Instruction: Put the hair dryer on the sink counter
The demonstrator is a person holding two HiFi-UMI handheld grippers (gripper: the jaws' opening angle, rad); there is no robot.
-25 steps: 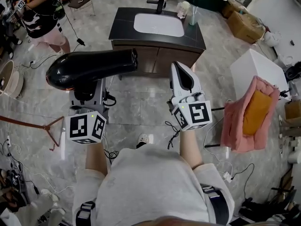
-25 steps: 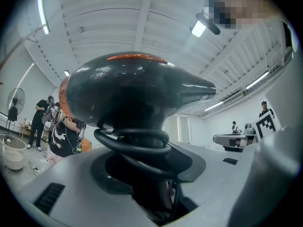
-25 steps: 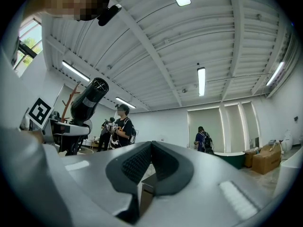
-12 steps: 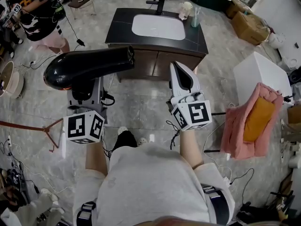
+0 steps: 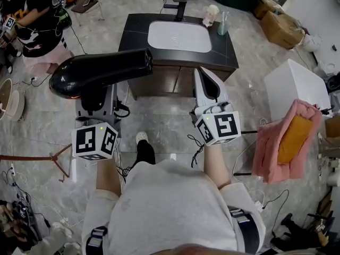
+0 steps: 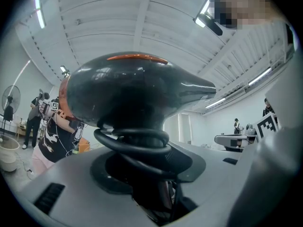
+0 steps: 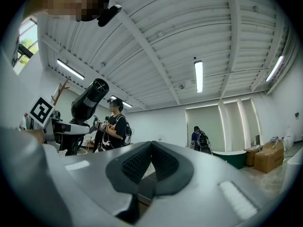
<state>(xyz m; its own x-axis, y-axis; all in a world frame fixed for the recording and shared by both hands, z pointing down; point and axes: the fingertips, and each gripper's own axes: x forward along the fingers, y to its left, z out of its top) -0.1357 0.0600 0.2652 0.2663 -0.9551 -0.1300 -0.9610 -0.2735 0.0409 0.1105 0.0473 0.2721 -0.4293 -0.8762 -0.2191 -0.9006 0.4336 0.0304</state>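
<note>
A black hair dryer lies level in the air, nozzle pointing right, in the head view. My left gripper is shut on its handle from below. In the left gripper view the dryer's body fills the middle, and its coiled cord wraps the handle just above the jaws. My right gripper is held up on the right, shut and empty, its dark pads meeting. The dark sink counter with a white basin stands ahead on the floor, beyond both grippers.
A black faucet, a white cup and a glass stand at the counter's back edge. A person stands at the far left. A white box and a pink cushioned chair are on the right. Cables lie on the floor.
The person has stepped forward, so the sink counter sits slightly nearer. Both grippers keep their poses, and the hair dryer stays in the left one.
</note>
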